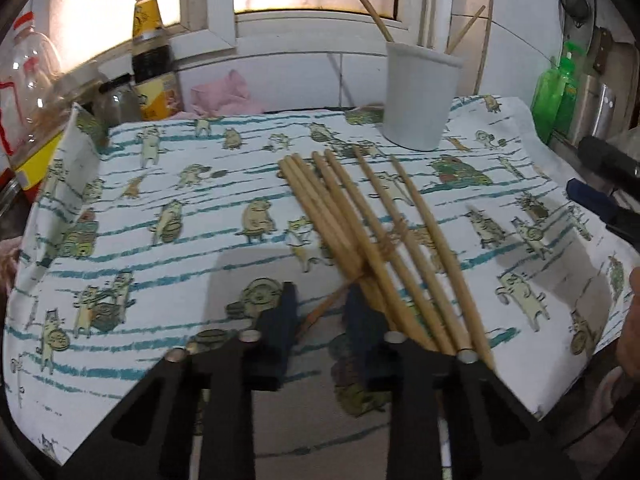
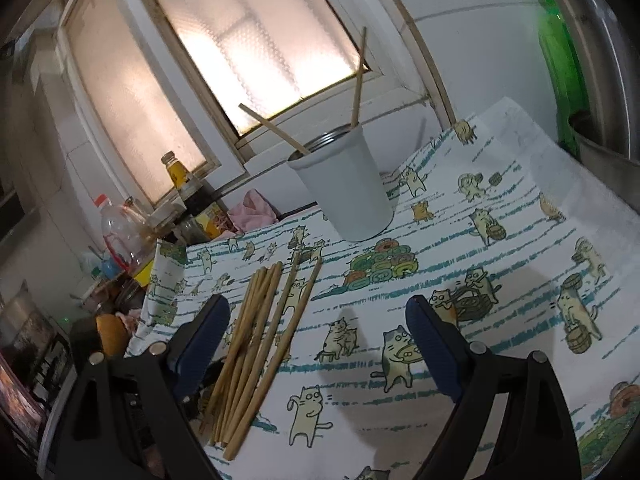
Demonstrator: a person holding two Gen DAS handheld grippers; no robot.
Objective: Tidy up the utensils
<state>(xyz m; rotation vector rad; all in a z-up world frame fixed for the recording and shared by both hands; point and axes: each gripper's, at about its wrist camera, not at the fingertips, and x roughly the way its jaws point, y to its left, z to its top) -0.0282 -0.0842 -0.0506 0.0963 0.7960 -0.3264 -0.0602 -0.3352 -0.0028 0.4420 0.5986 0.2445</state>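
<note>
The loose bundle of pale bamboo chopsticks (image 1: 372, 236) lies on the cat-printed cloth (image 1: 160, 208), near the white cylindrical cup (image 1: 420, 96) already holding two. The left gripper (image 1: 320, 312), fingers parted and empty, risks scattering crossed sticks if it closes on several. The right gripper (image 2: 316, 344) gapes wide and empty; the chopsticks' near ends hide behind the left one
</note>
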